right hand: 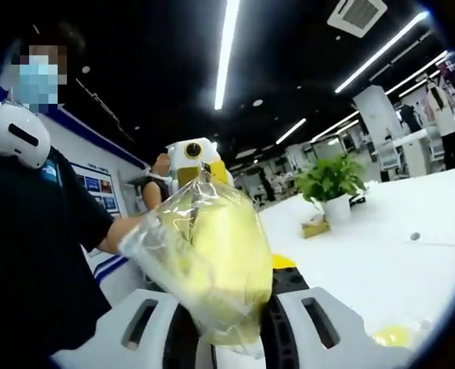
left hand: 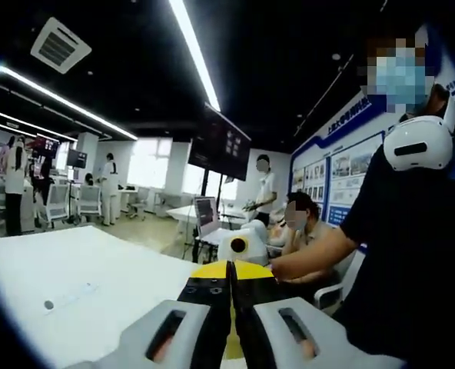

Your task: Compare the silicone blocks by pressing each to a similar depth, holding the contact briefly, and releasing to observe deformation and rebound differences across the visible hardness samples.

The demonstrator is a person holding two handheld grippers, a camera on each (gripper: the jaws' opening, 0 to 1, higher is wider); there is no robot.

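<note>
L gripper [left hand: 230, 296]: jaws pressed together, tips touching, nothing seen between them; yellow edge just past the tips, can't tell what it is; aimed over white table [left hand: 74, 284] toward the room. R gripper [right hand: 226, 307]: pinching a yellow block [right hand: 224, 254] wrapped in clear plastic bag [right hand: 162, 231], held up off the table [right hand: 381, 261]; bag crinkled, bulging above the jaws. L gripper [right hand: 195, 160] shows behind the bag in right gripper view. Potted plant [right hand: 331, 184] farther back on table; small yellow bit [right hand: 393, 336] on table near R jaw. Person in dark shirt [left hand: 412, 254] close beside both grippers.
</note>
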